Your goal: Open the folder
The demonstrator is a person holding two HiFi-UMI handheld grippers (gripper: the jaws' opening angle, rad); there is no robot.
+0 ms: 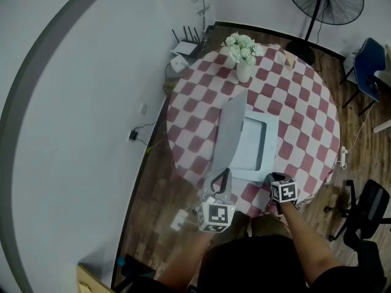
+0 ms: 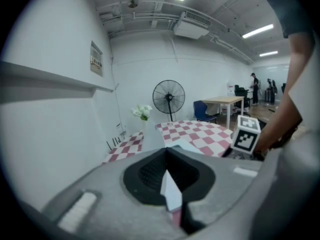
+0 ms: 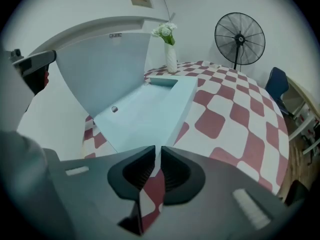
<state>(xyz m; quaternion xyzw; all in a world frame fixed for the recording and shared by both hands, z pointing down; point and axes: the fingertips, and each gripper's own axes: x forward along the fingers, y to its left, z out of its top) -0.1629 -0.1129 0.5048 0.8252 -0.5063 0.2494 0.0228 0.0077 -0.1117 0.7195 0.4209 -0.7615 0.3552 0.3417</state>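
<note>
Your left tool (image 1: 221, 177) is closed tight on the near edge of the front cover (image 1: 231, 133) of the pale blue plastic folder (image 1: 256, 144). It holds that cover up steeply on its left-hand hinge side, above the round desk with the red-and-white checked cloth (image 1: 305, 102). In the left gripper view the thin pale sheet runs straight between the pinched jaws. The folder's bottom half lies flat near the middle of the desk. Its open inside shows a plain pale blue face with 1 small round stud (image 3: 114, 109). Your right tool (image 1: 273, 179) sits at the folder's near right corner. Its jaws stand only a narrow slit apart and grip nothing, and the checked cloth shows through the gap. At the far edge, well apart from the folder, a white ceramic vase (image 1: 244, 72) holds 1 bunch of white flowers (image 1: 240, 46).
</note>
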